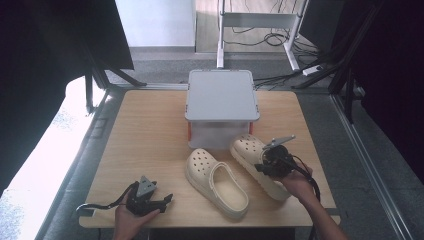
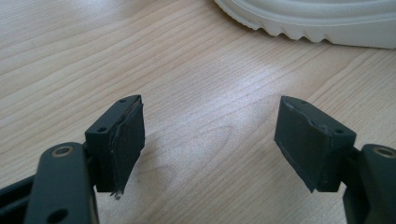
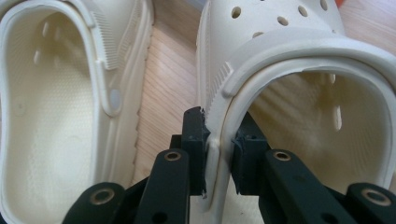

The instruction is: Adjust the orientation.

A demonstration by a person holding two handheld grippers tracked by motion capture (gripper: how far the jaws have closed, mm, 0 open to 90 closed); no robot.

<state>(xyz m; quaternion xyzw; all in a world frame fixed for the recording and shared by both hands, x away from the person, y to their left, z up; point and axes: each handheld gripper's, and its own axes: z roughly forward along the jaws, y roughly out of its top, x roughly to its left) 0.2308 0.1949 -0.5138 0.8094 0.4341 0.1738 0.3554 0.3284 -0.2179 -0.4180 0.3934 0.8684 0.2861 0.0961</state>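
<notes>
In the right gripper view, the right gripper [image 3: 218, 158] has its 2 fingers [image 3: 194, 140] clenched on the side wall of the right-hand clog [image 3: 299, 56], 1 finger outside the wall and 1 inside the foot opening, both pressing the cream rim at the lower centre of the frame. In the high view that gripper [image 1: 272, 161] sits right of centre, over the clog [image 1: 247, 147], with the person's right hand [image 1: 297, 182] behind it toward the lower right.

The second clog [image 1: 215, 182] lies just beside the first, to its left, sole down on the bench [image 1: 150, 140], in the lower middle of the high view; in the right gripper view it [image 3: 56, 116] takes the left half, a strip of wood showing between the 2 shoes.

The left gripper [image 2: 210, 140] has its fingers [image 2: 123, 140] released, spread wide with nothing but bare wood between them; the ribbed sole of a clog [image 2: 317, 23] crosses the top right of that view. In the high view this gripper [image 1: 147, 199] rests at the lower left, in the person's left hand [image 1: 127, 222].

Past the clogs, at upper centre, a grey lidded box [image 1: 221, 95] stands on the bench.
</notes>
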